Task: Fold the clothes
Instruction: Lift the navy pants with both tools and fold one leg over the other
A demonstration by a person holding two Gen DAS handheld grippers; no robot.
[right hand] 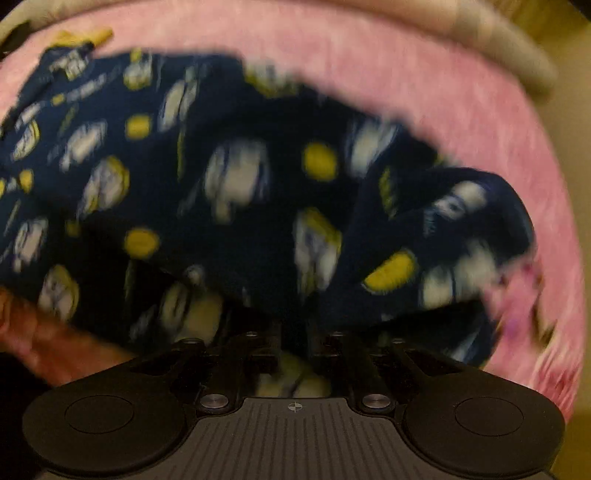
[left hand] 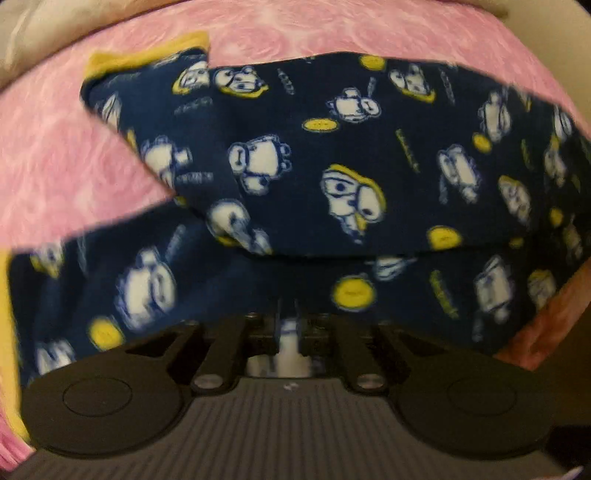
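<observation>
Left wrist view: the left gripper (left hand: 289, 332) is nearly closed, pinching the navy fleece garment with white cartoon print and yellow trim (left hand: 295, 166) over the pink bedspread (left hand: 55, 166). A thin pinch could slip and spoil the fold.

Right wrist view: the right gripper (right hand: 294, 343) has cloth between its jaws; whether it grips, I cannot tell. Bare bed lies beyond the garment (right hand: 221, 184).

A home bedroom is being shown. A bed is being covered by a soft pink blanket (left hand: 295, 33), and blue pajamas (left hand: 332, 155) with cartoon pictures are being spread out on top.
</observation>
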